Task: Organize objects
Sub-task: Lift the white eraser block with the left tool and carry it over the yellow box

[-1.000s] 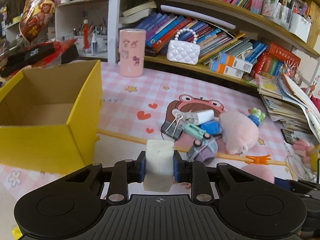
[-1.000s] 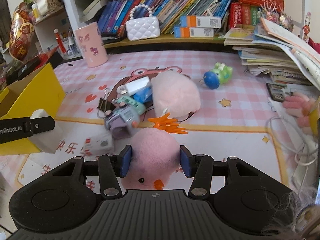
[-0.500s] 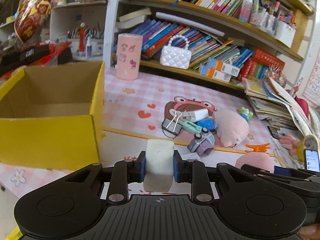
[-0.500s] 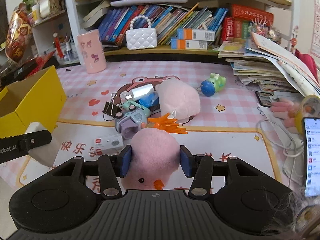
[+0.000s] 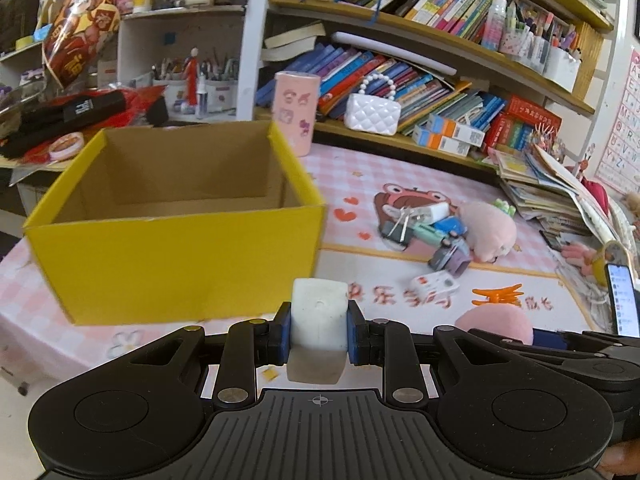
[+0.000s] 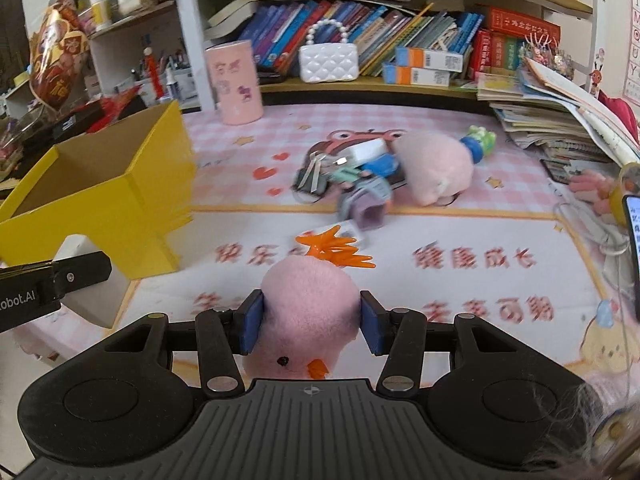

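My left gripper (image 5: pixel 318 332) is shut on a white block (image 5: pixel 318 318), held above the mat in front of the open yellow box (image 5: pixel 176 248). The box looks empty inside. My right gripper (image 6: pixel 311 326) is shut on a pink plush chick (image 6: pixel 310 308) with an orange crest, held above the mat to the right of the yellow box (image 6: pixel 132 208). The left gripper and its white block (image 6: pixel 86 286) show at the left edge of the right wrist view. The chick (image 5: pixel 494 322) also shows in the left wrist view.
A pile of small things lies mid-mat: a binder clip (image 6: pixel 310 178), a purple toy car (image 6: pixel 366 204), a pink plush (image 6: pixel 436 170), a green-blue toy (image 6: pixel 478 142). A small white box (image 5: pixel 434 286) lies nearer. A pink cylinder (image 6: pixel 234 82), a bookshelf and a paper stack (image 6: pixel 560 120) border the mat.
Both grippers have risen and pulled back with their loads. The left gripper has swung left, so the yellow box now stands straight ahead of it and its inside shows.
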